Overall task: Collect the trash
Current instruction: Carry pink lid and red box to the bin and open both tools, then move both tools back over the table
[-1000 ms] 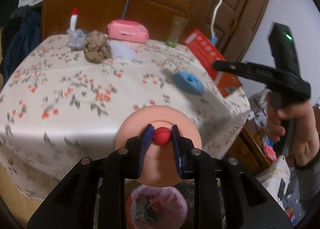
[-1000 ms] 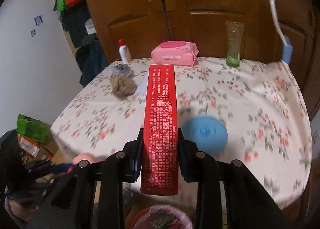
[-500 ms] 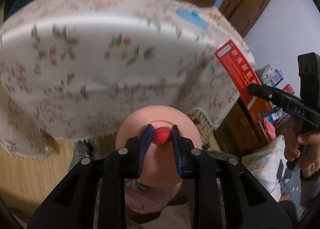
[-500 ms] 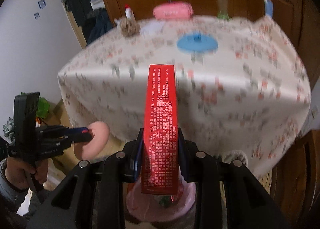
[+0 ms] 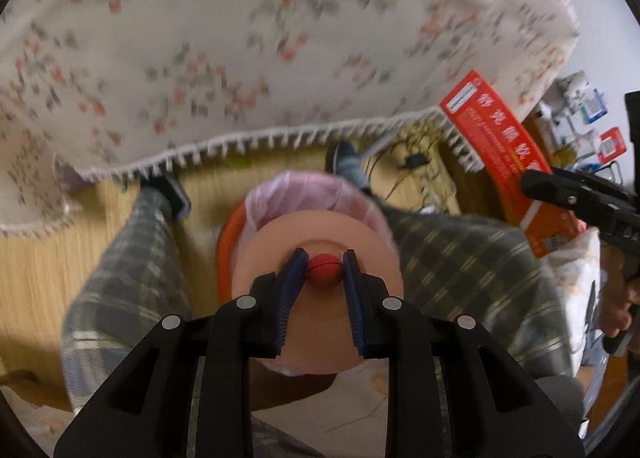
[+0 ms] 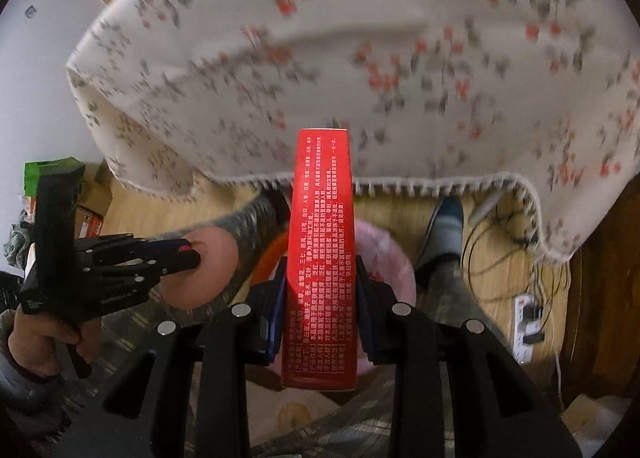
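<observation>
The left gripper [image 5: 323, 273] has its jaws closed narrowly on a small red knob [image 5: 325, 272] at the centre of a round peach-coloured lid [image 5: 320, 242], so the lid hangs from the gripper. Directly beyond the lid, on the wooden floor [image 5: 36, 258], stands a bin [image 5: 228, 234] with an orange rim and a pink plastic liner [image 5: 308, 194]. The lid hovers over the bin's mouth and hides most of it.

The right gripper [image 6: 320, 278] has its jaws pressed against the two long sides of a tall red box [image 6: 322, 242] printed with white text. The box points away from the camera, out over the pink liner. In the left camera's view this box sits to the right of the bin, not yet above its opening.

The bin stands between the person's legs in checked trousers [image 5: 132, 258], with a slippered foot [image 6: 442, 230] at the far right side. Beyond it hangs the fringed edge of a white flowered tablecloth [image 5: 240, 58], blurred by motion. A power strip [image 6: 524, 334] and cables lie on the floor at the right.

Both items appear gathered and carried to the bin, but neither is released. Dropping them in seems to be what remains. Whether more trash waits on the table cannot be told.
</observation>
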The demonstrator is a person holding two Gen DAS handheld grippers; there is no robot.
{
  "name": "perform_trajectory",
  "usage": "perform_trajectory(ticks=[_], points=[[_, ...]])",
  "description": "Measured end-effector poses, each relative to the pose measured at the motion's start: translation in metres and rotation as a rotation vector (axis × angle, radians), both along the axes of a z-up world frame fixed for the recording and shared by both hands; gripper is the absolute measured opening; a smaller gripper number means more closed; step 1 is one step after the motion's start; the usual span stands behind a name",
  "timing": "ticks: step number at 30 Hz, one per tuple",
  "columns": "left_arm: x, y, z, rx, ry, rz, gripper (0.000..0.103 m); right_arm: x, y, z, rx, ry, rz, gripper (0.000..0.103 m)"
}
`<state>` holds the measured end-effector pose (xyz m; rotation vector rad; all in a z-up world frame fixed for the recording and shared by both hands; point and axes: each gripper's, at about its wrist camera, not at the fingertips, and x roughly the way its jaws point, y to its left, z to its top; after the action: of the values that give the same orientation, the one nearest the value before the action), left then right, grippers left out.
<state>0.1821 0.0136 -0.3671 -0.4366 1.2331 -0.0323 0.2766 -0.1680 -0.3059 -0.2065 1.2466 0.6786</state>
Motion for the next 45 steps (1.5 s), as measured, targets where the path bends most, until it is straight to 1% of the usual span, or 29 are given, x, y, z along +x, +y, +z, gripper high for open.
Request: perform_trajectory(ticks=[5,8,13,16,18,23,25,26,27,28,29,30,31,32,33,35,38,40,45], points=[[0.003,-0.002,-0.044,-0.029,0.092,0.0,0.024,-0.004,0.002,-0.034,-0.041,0.082,0.012,0.029],[0.006,-0.005,-0.059,-0.048,0.124,0.001,0.024,-0.003,-0.001,-0.05,-0.057,0.121,0.01,0.029],[0.011,-0.009,-0.078,-0.068,0.16,-0.001,0.024,-0.003,-0.001,-0.075,-0.082,0.17,-0.003,0.029],[0.014,-0.008,-0.09,-0.097,0.191,0.011,0.024,-0.003,0.0,-0.089,-0.098,0.2,0.001,0.029],[0.015,-0.007,-0.097,-0.103,0.207,0.018,0.024,-0.001,0.001,-0.099,-0.107,0.218,0.006,0.029],[0.015,-0.008,-0.102,-0.111,0.219,0.018,0.024,0.003,-0.003,-0.114,-0.123,0.244,-0.004,0.029],[0.016,-0.01,-0.103,-0.123,0.227,0.0,0.025,0.005,-0.004,-0.116,-0.125,0.249,-0.004,0.029],[0.017,-0.013,-0.104,-0.131,0.237,-0.014,0.036,0.005,-0.004,-0.119,-0.129,0.259,-0.005,0.03],[0.017,-0.014,-0.103,-0.124,0.238,-0.023,0.052,0.007,-0.006,-0.122,-0.132,0.276,-0.01,0.03],[0.017,-0.015,-0.102,-0.109,0.233,-0.022,0.094,0.008,-0.006,-0.125,-0.133,0.288,-0.012,0.032],[0.016,-0.012,-0.097,-0.107,0.21,-0.012,0.096,0.009,-0.007,-0.126,-0.133,0.291,-0.009,0.062],[0.015,-0.01,-0.093,-0.117,0.193,-0.008,0.098,0.01,-0.007,-0.126,-0.146,0.273,-0.003,0.086],[0.014,-0.006,-0.089,-0.124,0.172,-0.001,0.097,0.01,-0.009,-0.124,-0.158,0.245,-0.002,0.096],[0.014,-0.002,-0.084,-0.131,0.152,0.008,0.097,0.011,-0.011,-0.124,-0.17,0.235,-0.001,0.098],[0.013,0.003,-0.08,-0.137,0.135,0.02,0.097,0.012,-0.014,-0.122,-0.161,0.235,-0.003,0.098],[0.01,0.013,-0.069,-0.123,0.112,0.039,0.097,0.016,-0.019,-0.119,-0.148,0.23,-0.017,0.098],[0.009,0.027,-0.044,-0.115,0.054,0.067,0.097,0.021,-0.023,-0.107,-0.155,0.185,-0.038,0.098],[0.009,0.034,-0.024,-0.099,0.013,0.074,0.097,0.024,-0.024,-0.093,-0.142,0.153,-0.041,0.098],[0.015,0.053,0.054,-0.048,-0.145,0.082,0.097,0.029,-0.013,-0.041,-0.108,0.025,-0.018,0.098]])
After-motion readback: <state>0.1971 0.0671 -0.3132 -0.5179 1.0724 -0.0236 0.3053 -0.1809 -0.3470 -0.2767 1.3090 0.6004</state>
